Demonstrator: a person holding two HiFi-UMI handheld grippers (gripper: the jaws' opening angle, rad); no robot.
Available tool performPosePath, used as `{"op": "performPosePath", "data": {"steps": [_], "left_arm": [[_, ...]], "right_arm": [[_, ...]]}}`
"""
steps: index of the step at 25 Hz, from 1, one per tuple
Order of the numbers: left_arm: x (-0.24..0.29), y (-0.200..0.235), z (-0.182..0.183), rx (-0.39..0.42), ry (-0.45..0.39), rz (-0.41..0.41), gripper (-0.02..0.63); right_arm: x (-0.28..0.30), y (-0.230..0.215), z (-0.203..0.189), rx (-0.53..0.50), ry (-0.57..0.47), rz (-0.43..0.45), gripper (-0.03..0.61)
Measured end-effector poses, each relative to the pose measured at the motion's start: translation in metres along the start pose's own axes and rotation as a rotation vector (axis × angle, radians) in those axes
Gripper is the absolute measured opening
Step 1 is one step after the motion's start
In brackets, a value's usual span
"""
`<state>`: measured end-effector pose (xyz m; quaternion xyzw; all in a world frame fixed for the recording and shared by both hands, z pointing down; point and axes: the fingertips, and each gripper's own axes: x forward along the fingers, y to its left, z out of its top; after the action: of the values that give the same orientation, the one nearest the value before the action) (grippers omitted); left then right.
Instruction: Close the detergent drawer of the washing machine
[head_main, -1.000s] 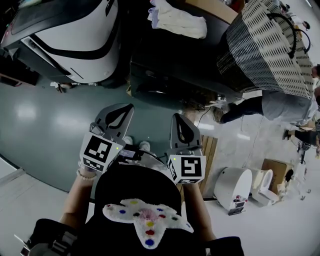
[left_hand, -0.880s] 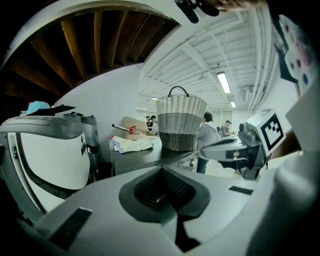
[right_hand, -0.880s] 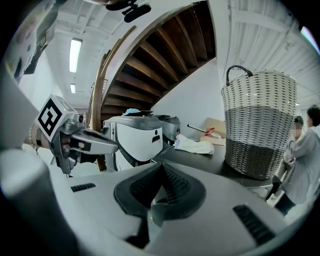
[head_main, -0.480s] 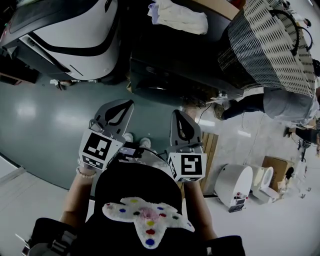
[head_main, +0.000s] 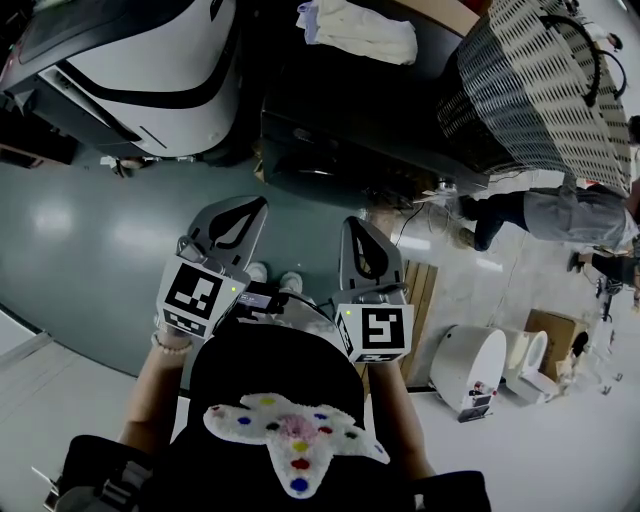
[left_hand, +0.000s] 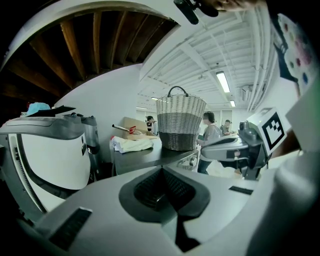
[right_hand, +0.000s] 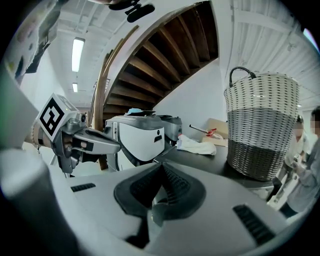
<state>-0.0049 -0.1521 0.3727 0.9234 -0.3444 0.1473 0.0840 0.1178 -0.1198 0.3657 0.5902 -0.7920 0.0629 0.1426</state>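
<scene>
Both grippers are held side by side in front of me, above the grey-green floor and short of the machines. My left gripper (head_main: 250, 208) is shut with nothing in it; its closed jaws (left_hand: 162, 171) point towards a dark, flat-topped machine (head_main: 350, 140). My right gripper (head_main: 357, 232) is shut and empty too, and its jaws (right_hand: 161, 166) meet at the tips. The dark machine's front panel (left_hand: 186, 159) shows below its top edge. I cannot make out a detergent drawer in any view.
A white and black appliance (head_main: 150, 70) stands left of the dark machine. On the dark top lie a pale cloth (head_main: 362, 30) and a tall wicker basket (head_main: 540, 90). A person (head_main: 560, 215) stands at the right. A white round appliance (head_main: 465, 370) sits lower right.
Both grippers have stayed where they were, still shut. The person at the right has shifted their legs a little.
</scene>
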Motion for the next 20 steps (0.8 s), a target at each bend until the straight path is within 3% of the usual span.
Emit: {"op": "performPosePath", "data": {"steps": [20], "left_arm": [[-0.0073,0.0016,-0.0010,0.015,-0.006,0.015,0.011]], "right_arm": [[-0.0040,0.0070,-0.0016,0.003,0.004,0.002,0.003]]}}
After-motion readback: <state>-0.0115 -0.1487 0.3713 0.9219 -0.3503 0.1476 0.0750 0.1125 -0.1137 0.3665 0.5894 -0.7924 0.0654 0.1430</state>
